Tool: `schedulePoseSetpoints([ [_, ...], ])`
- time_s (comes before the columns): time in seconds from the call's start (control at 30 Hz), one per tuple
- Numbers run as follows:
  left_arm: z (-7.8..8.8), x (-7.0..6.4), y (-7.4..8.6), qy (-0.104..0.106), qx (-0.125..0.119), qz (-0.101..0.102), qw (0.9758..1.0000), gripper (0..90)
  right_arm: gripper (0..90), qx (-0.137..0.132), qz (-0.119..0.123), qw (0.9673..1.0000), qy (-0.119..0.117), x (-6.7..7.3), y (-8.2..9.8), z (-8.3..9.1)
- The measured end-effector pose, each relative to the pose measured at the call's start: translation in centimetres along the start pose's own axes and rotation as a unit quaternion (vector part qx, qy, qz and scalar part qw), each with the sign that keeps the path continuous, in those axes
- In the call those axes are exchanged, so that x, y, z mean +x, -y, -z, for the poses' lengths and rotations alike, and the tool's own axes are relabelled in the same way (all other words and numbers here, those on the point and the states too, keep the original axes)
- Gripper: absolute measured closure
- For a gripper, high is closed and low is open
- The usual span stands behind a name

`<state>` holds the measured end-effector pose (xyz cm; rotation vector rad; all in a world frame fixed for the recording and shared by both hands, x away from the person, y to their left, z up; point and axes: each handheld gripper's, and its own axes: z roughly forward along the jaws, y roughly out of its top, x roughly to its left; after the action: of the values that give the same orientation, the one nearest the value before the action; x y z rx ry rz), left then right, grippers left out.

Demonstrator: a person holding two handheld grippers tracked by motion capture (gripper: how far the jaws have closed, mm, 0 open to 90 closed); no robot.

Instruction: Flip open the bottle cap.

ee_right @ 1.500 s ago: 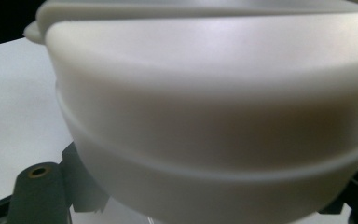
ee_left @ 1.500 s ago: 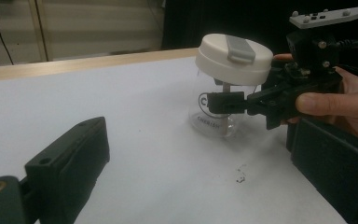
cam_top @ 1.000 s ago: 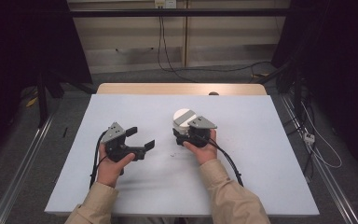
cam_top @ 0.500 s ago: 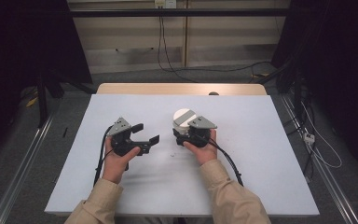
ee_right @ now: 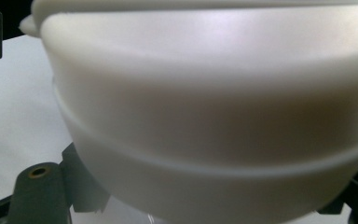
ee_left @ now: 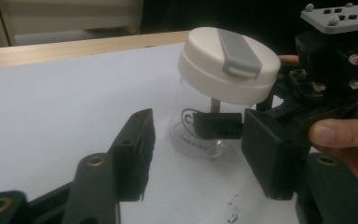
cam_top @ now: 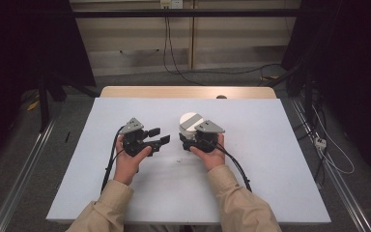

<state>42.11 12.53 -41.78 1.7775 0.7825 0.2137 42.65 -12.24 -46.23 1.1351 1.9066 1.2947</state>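
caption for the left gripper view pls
Open left claw faces a clear jar with white lid, held by the right claw.

Clear, glossy glass-like jar body (ee_left: 198,135) with dark printed lettering, under a smooth cream plastic lid (ee_left: 228,70) with soft sheen – matt grey plastic flap on top. Around the jar, a white matt table sheet (cam_top: 270,145), with a pale wood edge (cam_top: 188,92) beyond. Beside the jar, matt black plastic jaws with brass-coloured metal bushings; grey matt plate with metal screws.
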Motion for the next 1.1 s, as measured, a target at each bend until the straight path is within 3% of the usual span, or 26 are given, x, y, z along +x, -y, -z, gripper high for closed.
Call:
schedulePoseSetpoints([
  [0.33,-0.9,0.2,0.1,0.003,0.013,-0.003,0.9999,68.5,18.8,0.001,0.001,1.0,0.0,0.0,0.0,0.0],
  [0.6,-1.5,-0.1,-0.7,0.0,0.011,-0.02,0.9997,76.5,18.8,0.001,0.001,1.0,0.0,0.0,0.0,0.0],
  [0.83,-1.9,-0.2,-0.8,0.005,0.009,-0.017,0.9998,79.4,18.8,0.002,0.001,1.0,0.0,0.0,0.0,0.0],
  [0.93,-1.9,-0.3,-0.8,0.006,0.009,-0.034,0.9994,86.6,18.8,0.002,0.001,1.0,0.0,0.0,0.0,0.0],
  [1.1,-1.9,-0.2,-0.9,0.002,0.005,-0.035,0.9994,90.0,18.8,0.002,0.001,1.0,0.0,0.0,0.0,0.0],
])
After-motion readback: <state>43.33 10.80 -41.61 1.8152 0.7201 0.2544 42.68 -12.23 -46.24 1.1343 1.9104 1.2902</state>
